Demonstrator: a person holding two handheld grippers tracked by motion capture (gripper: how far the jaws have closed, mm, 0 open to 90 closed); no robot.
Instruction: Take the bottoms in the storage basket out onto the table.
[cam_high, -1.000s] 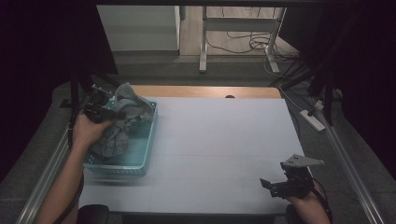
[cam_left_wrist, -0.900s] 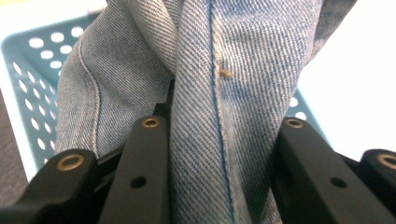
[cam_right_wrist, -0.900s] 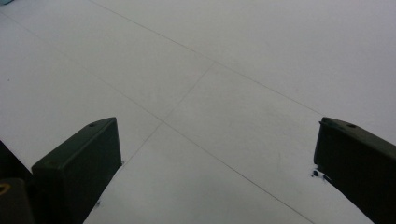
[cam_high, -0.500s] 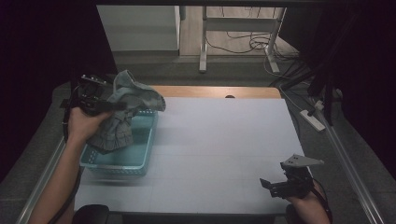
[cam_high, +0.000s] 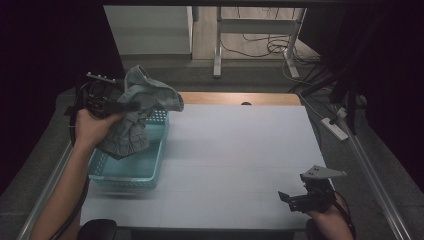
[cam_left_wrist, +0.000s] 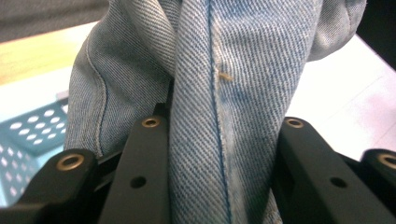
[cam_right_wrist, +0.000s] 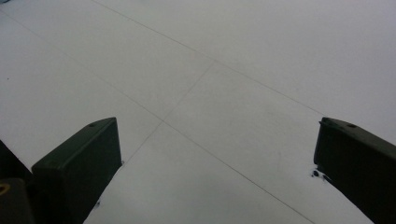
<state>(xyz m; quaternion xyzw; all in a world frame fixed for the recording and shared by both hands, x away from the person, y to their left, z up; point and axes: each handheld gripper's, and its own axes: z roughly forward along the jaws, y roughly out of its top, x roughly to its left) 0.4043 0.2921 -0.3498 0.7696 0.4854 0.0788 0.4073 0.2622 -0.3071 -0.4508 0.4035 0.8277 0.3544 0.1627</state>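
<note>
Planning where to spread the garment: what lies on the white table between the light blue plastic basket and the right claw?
Nothing: in the high view that stretch of white table between basket and right claw is bare.

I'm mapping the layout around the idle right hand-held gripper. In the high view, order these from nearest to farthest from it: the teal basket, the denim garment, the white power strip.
1. white power strip: on the floor past the table's right edge, beyond the right hand-held gripper.
2. teal basket: across the table, at its left edge.
3. denim garment: lifted above the basket's far end, clamped in the left hand-held gripper.
</note>
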